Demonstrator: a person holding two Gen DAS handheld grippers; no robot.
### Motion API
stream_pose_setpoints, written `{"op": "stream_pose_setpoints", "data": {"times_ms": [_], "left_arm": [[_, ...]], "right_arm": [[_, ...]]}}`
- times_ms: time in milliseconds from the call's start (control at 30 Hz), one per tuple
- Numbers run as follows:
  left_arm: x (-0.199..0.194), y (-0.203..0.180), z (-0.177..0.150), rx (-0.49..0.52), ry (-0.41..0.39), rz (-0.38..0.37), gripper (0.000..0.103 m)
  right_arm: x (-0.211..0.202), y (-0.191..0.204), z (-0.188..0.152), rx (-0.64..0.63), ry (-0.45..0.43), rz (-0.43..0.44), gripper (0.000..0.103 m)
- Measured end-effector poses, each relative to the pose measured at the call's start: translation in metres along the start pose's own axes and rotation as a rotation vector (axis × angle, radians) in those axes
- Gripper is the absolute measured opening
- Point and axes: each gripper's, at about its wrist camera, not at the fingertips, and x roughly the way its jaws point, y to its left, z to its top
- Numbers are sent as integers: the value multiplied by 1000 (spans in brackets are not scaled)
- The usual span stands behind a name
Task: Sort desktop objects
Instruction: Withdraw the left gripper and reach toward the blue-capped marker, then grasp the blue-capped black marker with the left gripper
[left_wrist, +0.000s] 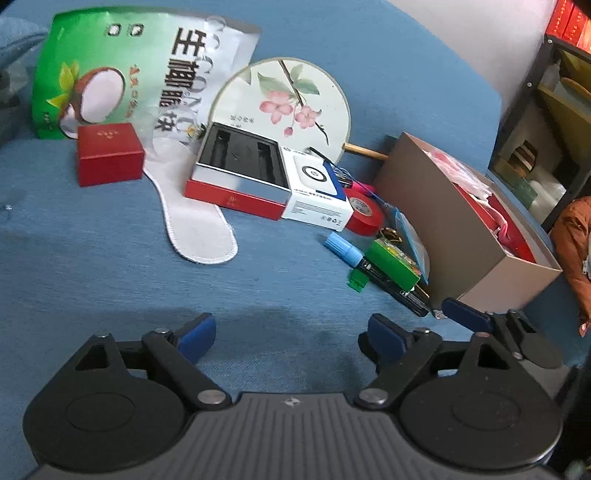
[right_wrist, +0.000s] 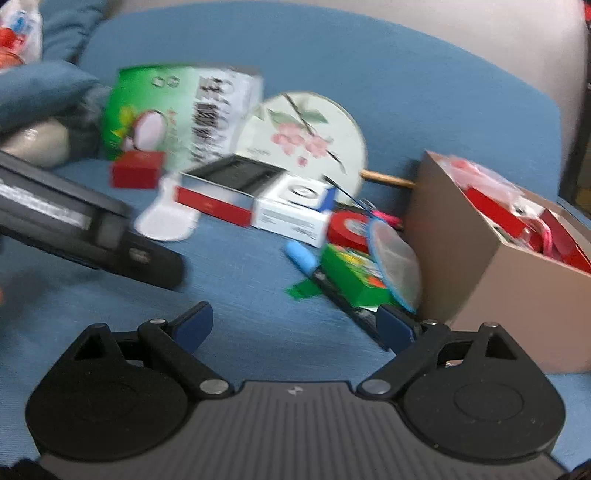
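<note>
Desktop objects lie clustered on the blue cloth surface (left_wrist: 110, 258): a small red cardboard box (left_wrist: 109, 154) beside a green coconut snack bag (left_wrist: 122, 74), a round flowered paper fan (left_wrist: 291, 103) behind an open red-sided tray box (left_wrist: 236, 173), and a red tape roll (left_wrist: 364, 210) near a tan cardboard carton (left_wrist: 461, 236). The left gripper (left_wrist: 291, 336) and the right gripper (right_wrist: 295, 328) both hang over bare cloth, fingers spread apart and holding nothing.

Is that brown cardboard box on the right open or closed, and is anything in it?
Open: the brown cardboard box has no lid on top, and red packages and pink plastic show inside, filling much of it.
</note>
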Motion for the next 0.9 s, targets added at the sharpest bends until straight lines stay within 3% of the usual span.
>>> {"op": "stream_pose_setpoints", "data": {"times_ms": [167, 400, 433, 500, 567, 767, 900], "left_arm": [[21, -10, 4, 5, 39, -41, 83], [37, -16, 11, -4, 58, -68, 75], [36, -15, 12, -12, 59, -68, 71], [36, -12, 12, -26, 60, -72, 70], [37, -9, 12, -37, 58, -63, 68], [48, -17, 22, -41, 64, -66, 63], [61, -23, 27, -78, 102, -79, 53]], "right_arm": [[24, -24, 0, 80, 73, -13, 85], [53, -33, 7, 87, 127, -2, 84], [54, -36, 7, 104, 132, 13, 79], [49, -39, 6, 151, 133, 76, 51], [41, -35, 3, 148, 126, 123, 46], [40, -31, 3, 155, 115, 106, 42], [33, -28, 2, 140, 130, 127, 16]]}}
